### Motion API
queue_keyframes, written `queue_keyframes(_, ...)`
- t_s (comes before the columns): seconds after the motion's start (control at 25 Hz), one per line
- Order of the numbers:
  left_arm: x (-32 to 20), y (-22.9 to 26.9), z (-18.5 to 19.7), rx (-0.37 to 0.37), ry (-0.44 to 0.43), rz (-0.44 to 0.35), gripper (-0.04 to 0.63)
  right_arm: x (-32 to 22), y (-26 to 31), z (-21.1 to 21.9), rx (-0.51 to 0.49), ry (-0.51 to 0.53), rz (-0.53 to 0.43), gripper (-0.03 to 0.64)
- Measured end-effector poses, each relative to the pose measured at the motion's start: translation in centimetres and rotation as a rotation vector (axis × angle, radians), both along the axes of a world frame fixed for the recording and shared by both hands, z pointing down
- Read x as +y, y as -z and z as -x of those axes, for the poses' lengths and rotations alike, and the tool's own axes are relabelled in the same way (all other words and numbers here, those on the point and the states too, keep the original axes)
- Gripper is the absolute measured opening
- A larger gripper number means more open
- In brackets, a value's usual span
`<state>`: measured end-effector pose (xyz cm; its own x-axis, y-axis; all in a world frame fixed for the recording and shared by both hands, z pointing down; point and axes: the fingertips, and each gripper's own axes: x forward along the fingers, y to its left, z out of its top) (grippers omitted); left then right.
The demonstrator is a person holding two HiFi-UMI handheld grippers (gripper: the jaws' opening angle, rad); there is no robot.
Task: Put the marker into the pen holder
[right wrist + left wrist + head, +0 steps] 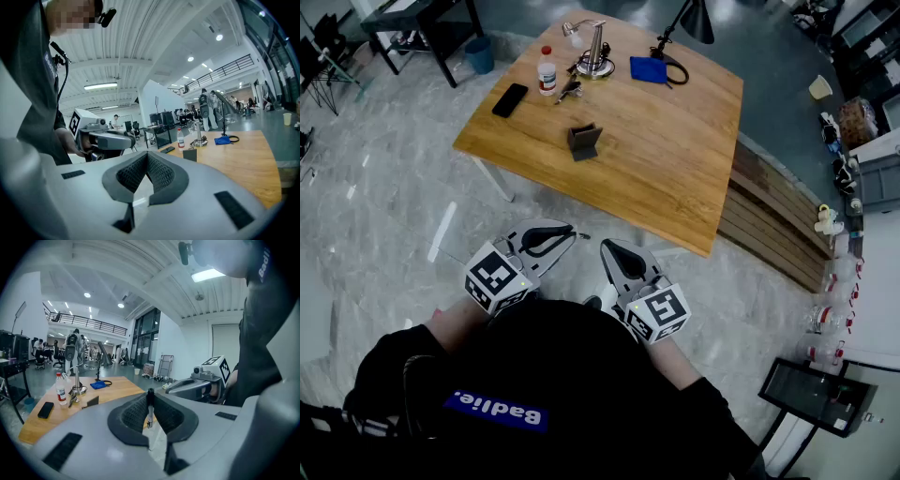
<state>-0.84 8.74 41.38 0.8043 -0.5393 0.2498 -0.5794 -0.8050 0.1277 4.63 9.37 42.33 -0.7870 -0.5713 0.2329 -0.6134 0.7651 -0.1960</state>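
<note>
A slim dark marker (150,408) with a silvery end stands upright between the jaws of my left gripper (150,397), which is shut on it. In the head view the left gripper (565,234) hangs close to my body, over the floor and short of the table's near corner. My right gripper (608,249) is beside it, jaws shut with nothing between them (147,158). The pen holder (584,142), a small dark grey box, stands near the middle of the wooden table (675,178). It also shows in both gripper views, far ahead (91,402) (190,155).
At the table's far side stand a water bottle (547,71), a black phone (510,99), a metal cylinder on a round base (595,54), a blue cloth (649,69) and a black lamp (696,19). Wooden steps (778,225) run along the right; grey floor lies around.
</note>
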Motion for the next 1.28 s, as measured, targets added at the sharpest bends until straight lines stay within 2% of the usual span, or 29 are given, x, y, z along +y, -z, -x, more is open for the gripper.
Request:
queue_keyframes(0.52, -1.4, -0.7, -0.5, -0.014, 0.019, -0.001, 0.044, -1.1, -0.4, -0.6, -0.012, 0.02, 0.002, 0.006)
queue_keyframes(0.68, -2.9, -0.8, 0.0, -0.031, 0.077, -0.008, 0.044, -1.4, -0.4, -1.5, -0.036, 0.039, 0.002, 0.006)
queue_keyframes(0.88, -7.3, 0.9, 1.6, -0.032, 0.189, -0.084, 0.044, -2.5, -1.8, -3.8, -0.038, 0.042, 0.03, 0.006)
queue_keyframes(1.0, -10.5, 1.9, 2.7, -0.036, 0.226, -0.113, 0.044, -3.7, -2.3, -4.3, -0.036, 0.028, 0.049, 0.006)
queue_keyframes(1.16, -15.6, 2.7, 4.1, -0.033, 0.219, -0.15, 0.044, -7.5, -2.7, -3.5, -0.016, -0.002, 0.058, 0.006)
queue_keyframes(1.28, -19.1, 2.6, 4.8, -0.017, 0.184, -0.148, 0.044, -10.4, -2.5, -2.3, -0.006, -0.03, 0.059, 0.006)
